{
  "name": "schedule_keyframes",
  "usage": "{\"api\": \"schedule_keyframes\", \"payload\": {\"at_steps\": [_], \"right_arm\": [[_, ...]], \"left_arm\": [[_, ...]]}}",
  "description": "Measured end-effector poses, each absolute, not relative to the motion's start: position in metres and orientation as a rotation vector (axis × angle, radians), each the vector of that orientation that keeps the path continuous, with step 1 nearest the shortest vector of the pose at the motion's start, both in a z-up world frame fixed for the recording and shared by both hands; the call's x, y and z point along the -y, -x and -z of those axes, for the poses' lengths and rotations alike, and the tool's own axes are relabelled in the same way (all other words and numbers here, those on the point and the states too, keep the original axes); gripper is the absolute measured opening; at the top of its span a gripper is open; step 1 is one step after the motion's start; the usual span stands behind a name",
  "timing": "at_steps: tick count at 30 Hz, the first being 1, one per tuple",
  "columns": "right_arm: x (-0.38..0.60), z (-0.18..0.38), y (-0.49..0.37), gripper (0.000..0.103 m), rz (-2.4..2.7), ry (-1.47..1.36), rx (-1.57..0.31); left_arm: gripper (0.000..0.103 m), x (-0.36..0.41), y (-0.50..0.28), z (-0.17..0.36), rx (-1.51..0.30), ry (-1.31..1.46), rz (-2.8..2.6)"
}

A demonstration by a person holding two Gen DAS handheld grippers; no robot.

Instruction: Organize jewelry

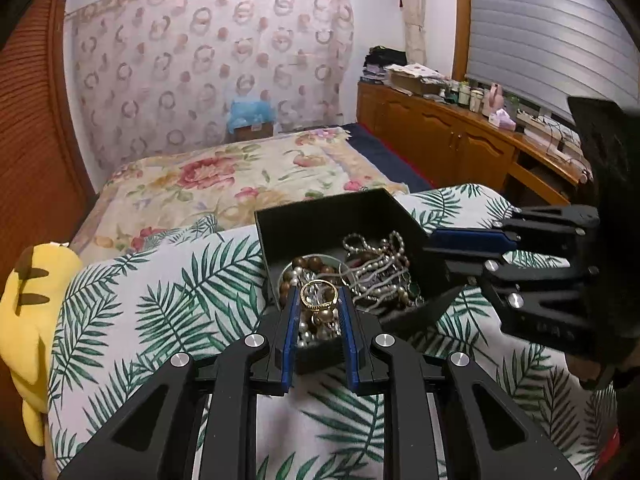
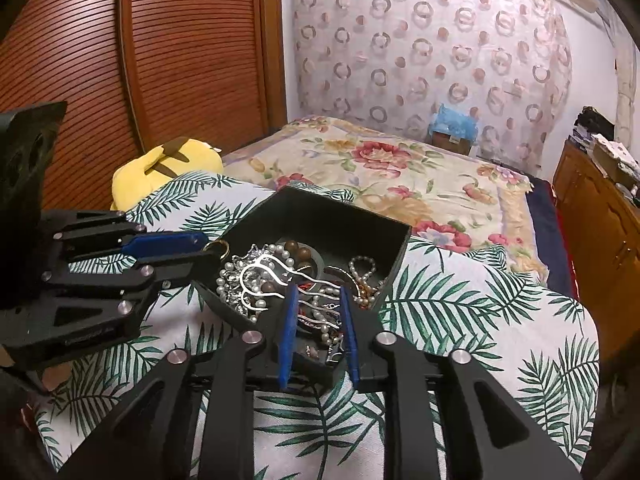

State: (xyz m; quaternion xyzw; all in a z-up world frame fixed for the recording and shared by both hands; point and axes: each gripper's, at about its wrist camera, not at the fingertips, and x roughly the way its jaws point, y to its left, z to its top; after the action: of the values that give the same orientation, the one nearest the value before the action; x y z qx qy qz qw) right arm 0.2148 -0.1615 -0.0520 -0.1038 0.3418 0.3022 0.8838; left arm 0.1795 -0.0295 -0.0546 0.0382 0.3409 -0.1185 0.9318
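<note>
A gold ring (image 1: 318, 295) pinched in the left hand-held gripper (image 1: 319, 300) hangs over a black box (image 1: 320, 216) of tangled pearl necklaces (image 1: 376, 264) on a palm-print bed cover (image 1: 160, 304), the right hand-held gripper (image 2: 318, 300) narrowly parted and empty (sorting barely begun; open bedding all around).

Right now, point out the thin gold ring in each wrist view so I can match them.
Left wrist view: the thin gold ring sits low centre, pinched between the left gripper's blue pads.
Right wrist view: it shows left of centre, at that gripper's tip.
Shared landmark: the open black jewelry box on the palm-leaf cloth.
</note>
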Motion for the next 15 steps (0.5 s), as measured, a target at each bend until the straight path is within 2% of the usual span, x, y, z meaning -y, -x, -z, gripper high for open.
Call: {"api": "schedule_keyframes", "payload": {"at_steps": [8,10,12,13,14,15], "right_arm": [[0.178,0.046,-0.202,0.025,-0.618,0.173,-0.681],[0.182,0.044,-0.196,0.025,-0.609,0.167,-0.670],[0.187,0.041,-0.190,0.025,-0.601,0.151,-0.656],[0.190,0.040,-0.186,0.026,-0.597,0.140,-0.650],[0.193,0.038,-0.182,0.029,-0.588,0.128,-0.642],[0.195,0.038,-0.179,0.032,-0.581,0.121,-0.636]], "left_arm": [[0.018,0.031,-0.182,0.053,-0.690,-0.069,0.230],[0.022,0.031,-0.181,0.052,-0.690,-0.068,0.222],[0.037,0.029,-0.177,0.051,-0.684,-0.062,0.215],[0.040,0.029,-0.174,0.050,-0.680,-0.056,0.211],[0.045,0.028,-0.170,0.050,-0.677,-0.052,0.209],[0.054,0.028,-0.167,0.049,-0.674,-0.050,0.203]]}}
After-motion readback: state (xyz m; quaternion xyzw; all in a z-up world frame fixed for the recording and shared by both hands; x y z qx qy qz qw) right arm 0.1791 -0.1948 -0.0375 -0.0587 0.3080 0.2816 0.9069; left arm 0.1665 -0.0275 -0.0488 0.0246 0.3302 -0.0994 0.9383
